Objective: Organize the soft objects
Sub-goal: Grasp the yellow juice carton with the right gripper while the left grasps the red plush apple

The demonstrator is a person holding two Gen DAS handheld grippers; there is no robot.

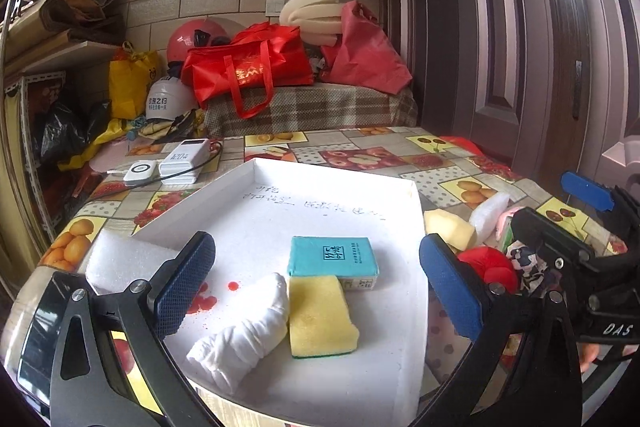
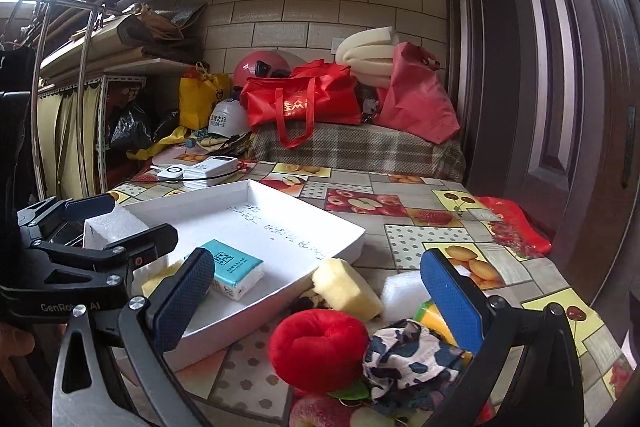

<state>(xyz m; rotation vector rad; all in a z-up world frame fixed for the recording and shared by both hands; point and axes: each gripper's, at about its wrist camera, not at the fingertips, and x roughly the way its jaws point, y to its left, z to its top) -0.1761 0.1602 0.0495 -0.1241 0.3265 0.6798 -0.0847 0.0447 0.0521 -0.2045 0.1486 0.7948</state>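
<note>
Half-done with the sorting, by the look of it: keeping 3 soft pieces in the white tray (image 1: 328, 174) already. Counting a teal tissue pack (image 1: 332, 261), crisp-wrapped and box-shaped; a yellow sponge (image 1: 320, 315), porous, with a green scouring base; a white cloth (image 1: 240, 331), rolled and wrinkled.

Hovering the left tongs (image 1: 316, 267) over the near part of that tray, spread wide and gripping nothing. Hanging the right tongs (image 2: 318, 267) over the loose heap on the table (image 2: 420, 239) just right of the tray, likewise spread wide and empty.

Picking next, most likely, from that heap: a red plush ball (image 2: 320, 343), fuzzy and dimpled, touching a patterned cloth (image 2: 408, 351), crumpled and dark-blotched. Farther off, finding a yellow foam chunk (image 2: 346, 287) against the tray wall and a white foam piece (image 2: 400, 293) beside it.

Needing to lower over the plush, closing gently given its likely squashing, then lifting clear of the cloth before carrying left into the tray. Leaving a white foam block (image 1: 120, 259) at the tray's left side.
</note>
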